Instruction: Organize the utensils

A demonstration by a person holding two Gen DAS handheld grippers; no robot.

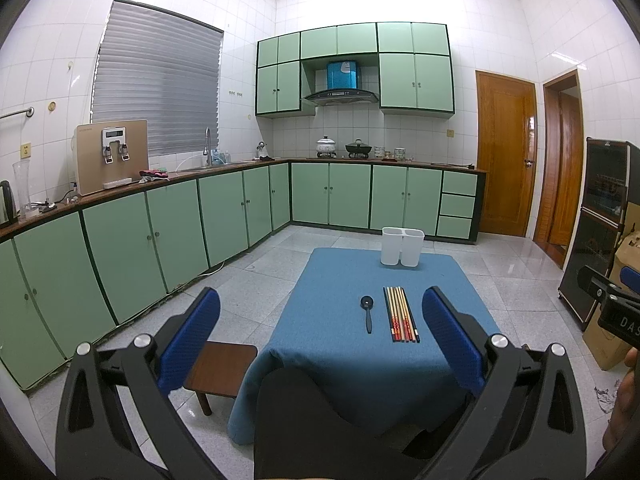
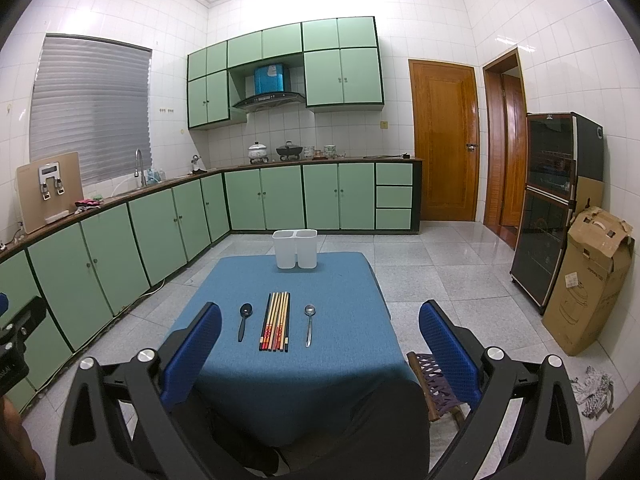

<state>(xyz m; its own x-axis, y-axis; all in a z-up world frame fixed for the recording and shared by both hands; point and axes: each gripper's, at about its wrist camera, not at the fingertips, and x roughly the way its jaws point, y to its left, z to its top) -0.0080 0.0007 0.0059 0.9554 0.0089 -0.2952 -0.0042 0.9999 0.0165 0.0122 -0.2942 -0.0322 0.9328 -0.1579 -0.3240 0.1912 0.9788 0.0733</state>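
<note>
A low table with a blue cloth (image 1: 340, 280) (image 2: 340, 288) carries a white two-compartment holder (image 1: 402, 246) (image 2: 295, 249) at its far edge. Several chopsticks (image 1: 401, 314) (image 2: 276, 321) lie side by side in the middle. A black spoon (image 1: 367, 313) (image 2: 243, 320) lies left of them. A silver spoon (image 2: 309, 323) lies right of them; the left wrist view hides it behind a finger. My left gripper (image 1: 320, 336) is open and empty, held above the table's near end. My right gripper (image 2: 320, 344) is open and empty, likewise near the front edge.
A small wooden stool (image 1: 222, 368) stands left of the table, a woven stool (image 2: 434, 384) to its right. Green cabinets (image 1: 160, 232) run along the left and back. A cardboard box (image 2: 588, 280) and a dark cabinet (image 2: 548, 208) stand at the right. The right gripper's body (image 1: 616, 304) shows at the edge.
</note>
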